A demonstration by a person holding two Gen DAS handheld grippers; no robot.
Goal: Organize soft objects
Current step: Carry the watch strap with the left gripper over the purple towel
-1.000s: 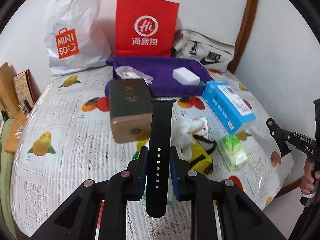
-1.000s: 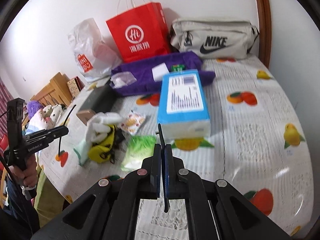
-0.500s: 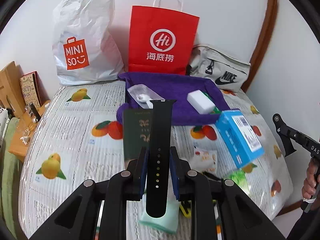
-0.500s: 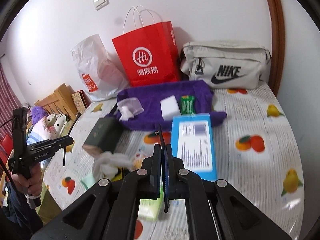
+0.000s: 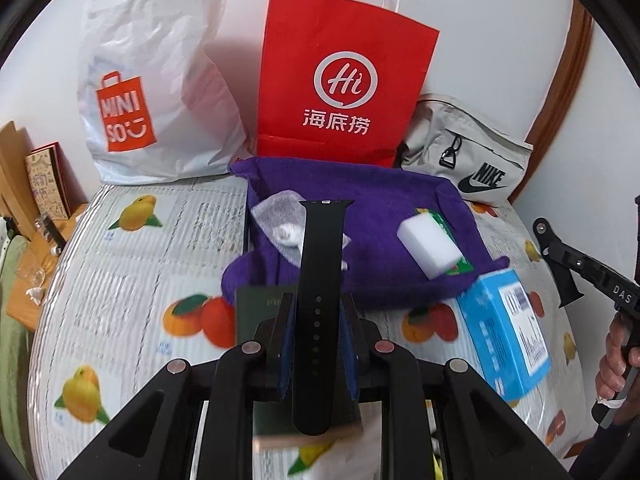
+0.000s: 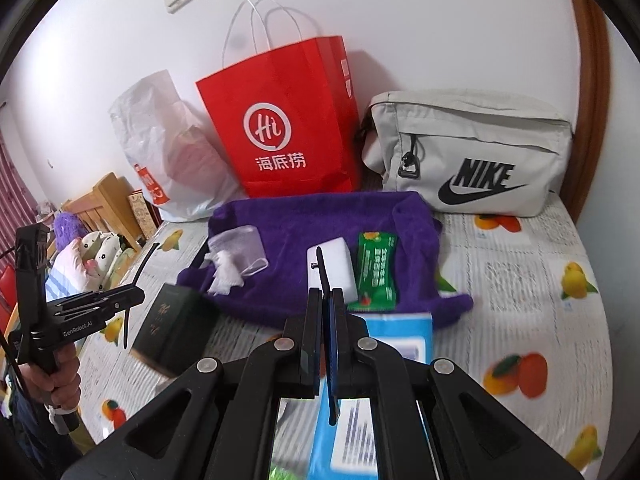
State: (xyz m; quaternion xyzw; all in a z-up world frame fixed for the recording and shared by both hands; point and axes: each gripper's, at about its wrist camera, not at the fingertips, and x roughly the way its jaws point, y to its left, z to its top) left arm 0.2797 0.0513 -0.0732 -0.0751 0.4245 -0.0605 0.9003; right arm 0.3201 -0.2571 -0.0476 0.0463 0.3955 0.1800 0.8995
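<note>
From the left wrist, the left gripper point(image 5: 316, 344) pinches a black watch strap point(image 5: 320, 280), its long axis running straight ahead toward the purple towel point(image 5: 384, 200), which lies just beyond the strap's tip.

From the right wrist, the right gripper point(image 6: 325, 320) has its jaws pressed on a thin black strap piece point(image 6: 322, 276), probably the buckle half, seen edge-on and aimed at the same towel, near the white sponge point(image 6: 338, 268).
</note>
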